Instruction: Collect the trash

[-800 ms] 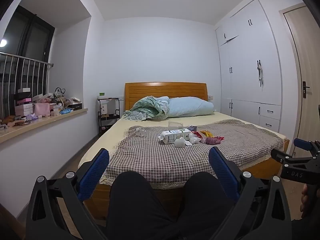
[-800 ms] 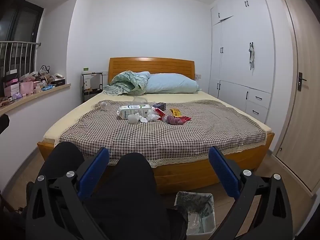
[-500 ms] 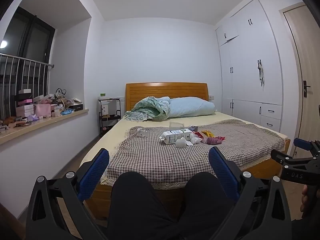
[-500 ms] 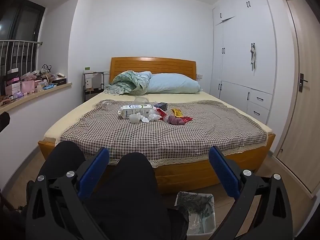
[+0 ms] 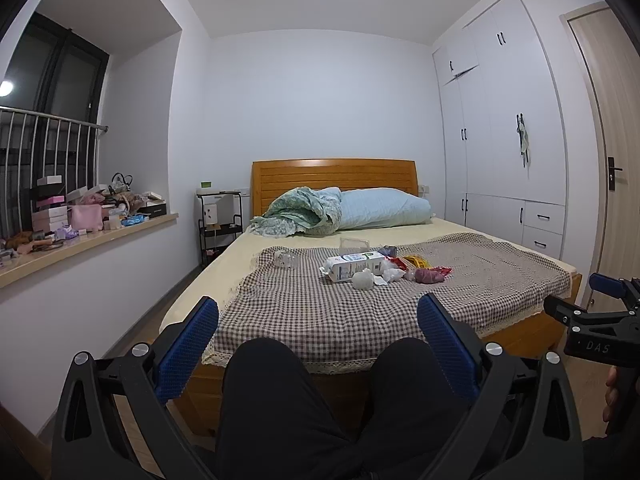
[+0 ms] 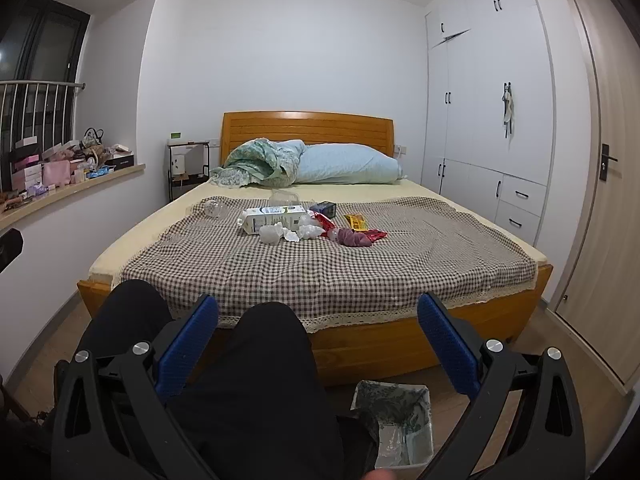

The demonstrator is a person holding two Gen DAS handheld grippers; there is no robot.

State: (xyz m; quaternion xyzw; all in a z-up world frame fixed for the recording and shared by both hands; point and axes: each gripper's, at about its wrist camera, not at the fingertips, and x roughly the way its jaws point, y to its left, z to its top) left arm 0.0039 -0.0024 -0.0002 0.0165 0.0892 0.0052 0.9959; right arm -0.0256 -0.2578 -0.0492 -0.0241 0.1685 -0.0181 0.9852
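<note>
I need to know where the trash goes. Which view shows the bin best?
The right wrist view: the lined bin stands on the floor at the foot of the bed, between the open right gripper's fingers. The left wrist view does not show it.

**Cloth, wood and plastic**

A matt checked cloth (image 6: 320, 264) with a lace edge covers the bed; the headboard (image 6: 308, 128) is glossy varnished wood. The milk carton (image 6: 274, 216) looks like smooth printed card, the bin liner (image 6: 396, 412) like thin shiny plastic.

Trash pile (image 6: 308, 226) mid-bed on checked cloth (image 6: 320, 264), pillow (image 6: 348, 164) behind it, bin (image 6: 394, 420) on floor before bed (image 6: 400, 344), wardrobe (image 6: 488, 120) right
</note>
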